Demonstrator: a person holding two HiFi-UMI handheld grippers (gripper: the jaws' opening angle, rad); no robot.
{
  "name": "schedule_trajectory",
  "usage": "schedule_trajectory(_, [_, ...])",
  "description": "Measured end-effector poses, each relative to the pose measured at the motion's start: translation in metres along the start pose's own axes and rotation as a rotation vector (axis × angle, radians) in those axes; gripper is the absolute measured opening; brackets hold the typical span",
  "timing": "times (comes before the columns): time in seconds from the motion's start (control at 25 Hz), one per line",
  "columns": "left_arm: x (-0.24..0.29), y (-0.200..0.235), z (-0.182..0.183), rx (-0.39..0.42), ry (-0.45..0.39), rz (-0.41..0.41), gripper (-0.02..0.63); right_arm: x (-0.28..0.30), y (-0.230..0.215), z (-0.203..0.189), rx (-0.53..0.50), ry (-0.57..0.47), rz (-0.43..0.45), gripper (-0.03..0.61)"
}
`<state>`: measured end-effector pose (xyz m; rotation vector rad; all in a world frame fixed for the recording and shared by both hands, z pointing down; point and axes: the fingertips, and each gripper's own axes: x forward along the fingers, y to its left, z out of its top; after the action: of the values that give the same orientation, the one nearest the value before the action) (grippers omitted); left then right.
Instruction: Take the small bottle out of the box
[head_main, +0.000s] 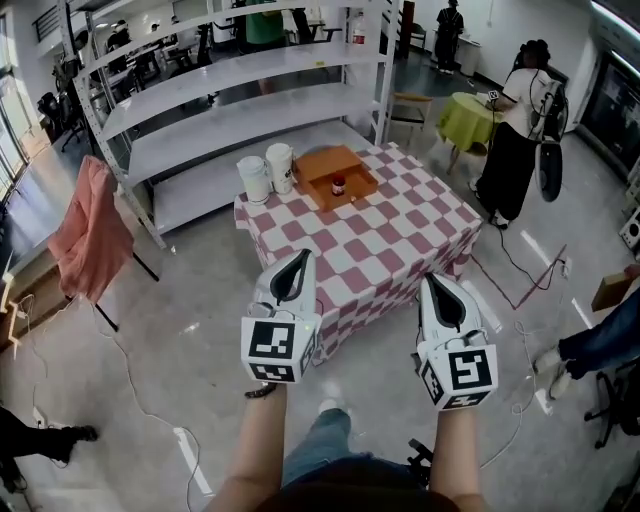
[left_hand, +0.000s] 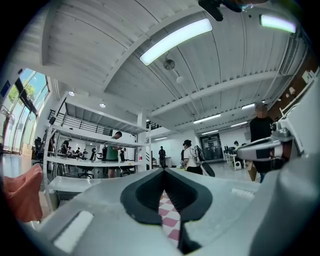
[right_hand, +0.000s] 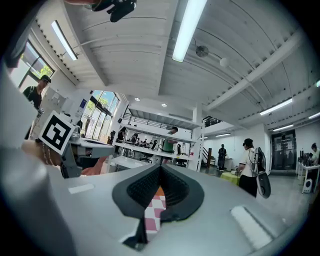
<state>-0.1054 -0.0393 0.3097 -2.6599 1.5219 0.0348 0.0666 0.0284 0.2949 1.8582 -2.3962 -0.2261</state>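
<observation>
An open orange box (head_main: 337, 176) sits at the far side of a red-and-white checked table (head_main: 380, 235). Inside it stands a small dark bottle (head_main: 338, 185) with a red label. My left gripper (head_main: 298, 256) and right gripper (head_main: 434, 281) are held side by side near the table's front edge, well short of the box. Both have their jaws shut with nothing between them. In each gripper view only a strip of the checked cloth (left_hand: 169, 220) (right_hand: 154, 216) shows between the closed jaws (left_hand: 163, 172) (right_hand: 160, 169).
Two white cups (head_main: 267, 172) stand left of the box. A grey metal shelf rack (head_main: 215, 100) rises behind the table. A chair draped in pink cloth (head_main: 88, 235) stands left; cables trail on the floor. A person in white (head_main: 520, 125) stands at the back right by a green-covered table (head_main: 468, 118).
</observation>
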Motion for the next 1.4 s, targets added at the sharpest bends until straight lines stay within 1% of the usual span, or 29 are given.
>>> schedule_trajectory(0.12, [0.039, 0.021, -0.002, 0.001, 0.005, -0.019, -0.006, 0.042, -0.010, -0.001, -0.004, 0.007, -0.010, 0.002])
schedule_trajectory(0.32, [0.090, 0.051, -0.012, 0.003, 0.020, -0.031, -0.006, 0.097, -0.025, -0.008, -0.009, 0.013, -0.026, 0.002])
schedule_trajectory(0.48, [0.119, 0.069, -0.021, 0.016, 0.039, -0.023, -0.006, 0.129, -0.041, -0.013, 0.006, 0.018, -0.031, 0.002])
schedule_trajectory(0.64, [0.149, 0.083, -0.023, 0.005, 0.036, -0.009, -0.006, 0.162, -0.058, -0.019, 0.005, 0.021, -0.020, 0.002])
schedule_trajectory(0.72, [0.164, 0.090, -0.033, 0.015, 0.050, 0.002, -0.006, 0.181, -0.066, -0.028, 0.009, 0.029, -0.015, 0.002])
schedule_trajectory(0.8, [0.183, 0.095, -0.045, 0.019, 0.072, 0.008, -0.006, 0.200, -0.076, -0.036, 0.018, 0.035, -0.003, 0.002])
schedule_trajectory(0.92, [0.218, 0.100, -0.061, -0.004, 0.097, 0.019, -0.005, 0.234, -0.094, -0.050, 0.027, 0.040, 0.023, 0.002])
schedule_trajectory(1.12, [0.279, 0.112, -0.081, -0.031, 0.121, 0.069, -0.006, 0.291, -0.130, -0.070, 0.035, 0.054, 0.073, 0.002])
schedule_trajectory(1.32, [0.329, 0.109, -0.097, -0.045, 0.162, 0.111, -0.006, 0.330, -0.169, -0.086, 0.049, 0.087, 0.124, 0.002])
schedule_trajectory(1.36, [0.335, 0.108, -0.100, -0.049, 0.176, 0.116, -0.001, 0.335, -0.173, -0.088, 0.052, 0.095, 0.136, 0.002])
schedule_trajectory(1.4, [0.341, 0.109, -0.104, -0.052, 0.192, 0.121, 0.030, 0.341, -0.177, -0.090, 0.054, 0.104, 0.147, 0.002])
